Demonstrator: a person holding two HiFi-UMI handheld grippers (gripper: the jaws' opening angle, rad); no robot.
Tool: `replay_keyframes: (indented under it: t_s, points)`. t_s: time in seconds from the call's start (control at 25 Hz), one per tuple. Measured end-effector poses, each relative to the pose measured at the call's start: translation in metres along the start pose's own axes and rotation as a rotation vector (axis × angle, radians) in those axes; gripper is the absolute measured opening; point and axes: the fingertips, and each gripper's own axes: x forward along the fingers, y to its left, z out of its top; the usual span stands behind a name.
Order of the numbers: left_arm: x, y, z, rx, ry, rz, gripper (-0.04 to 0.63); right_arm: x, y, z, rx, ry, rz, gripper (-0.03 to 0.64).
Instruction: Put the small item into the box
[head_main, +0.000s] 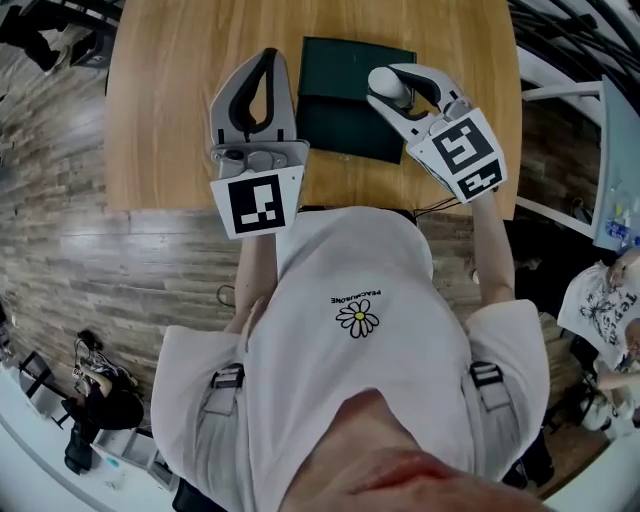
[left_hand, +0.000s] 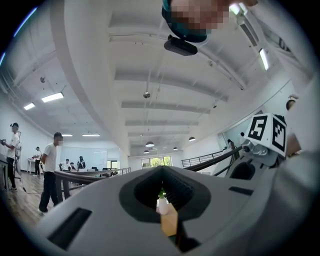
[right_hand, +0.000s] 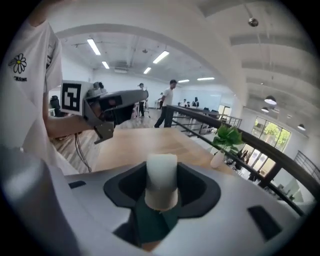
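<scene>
Closest to the head camera is the person's white shirt (head_main: 350, 330). Beyond it both forearms reach out over the wooden table (head_main: 170, 100).

The left gripper (head_main: 268, 60) hangs just left of the dark green box (head_main: 340, 125), with its fingers drawn together on nothing. The right gripper (head_main: 392, 90) is over the box's far right part, its fingers clamped on the small white cylinder (head_main: 386, 82). That is the task's item, held in the air and not yet inside.

The risk, as I judge it, is a release this near the box's right edge. The round cylinder could strike the rim or roll off across the table. I cannot tell from above whether the box's top is open.

Only the right gripper view shows the pads gripping the cylinder's lower end, with green box directly beneath. The head view alone shows where the cylinder sits over the box's outline. The left gripper view points at the ceiling and distant people, and shows only its own closed fingers.
</scene>
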Motion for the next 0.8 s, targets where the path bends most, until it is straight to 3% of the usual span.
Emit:
replay_keyframes:
  t_s: [0.52, 0.68, 0.8]
  points:
    - [-0.022, 0.008, -0.017, -0.02, 0.019, 0.069, 0.017, 0.061, 0.069, -0.134, -0.141, 0.586, 0.352, 0.184]
    - [-0.028, 0.005, -0.022, 0.019, 0.04, 0.083, 0.017, 0.07, 0.081, -0.177, -0.181, 0.709, 0.423, 0.184]
    - [-0.034, 0.012, -0.028, 0.021, 0.059, 0.102, 0.017, 0.075, 0.094, -0.198, -0.154, 0.777, 0.476, 0.184]
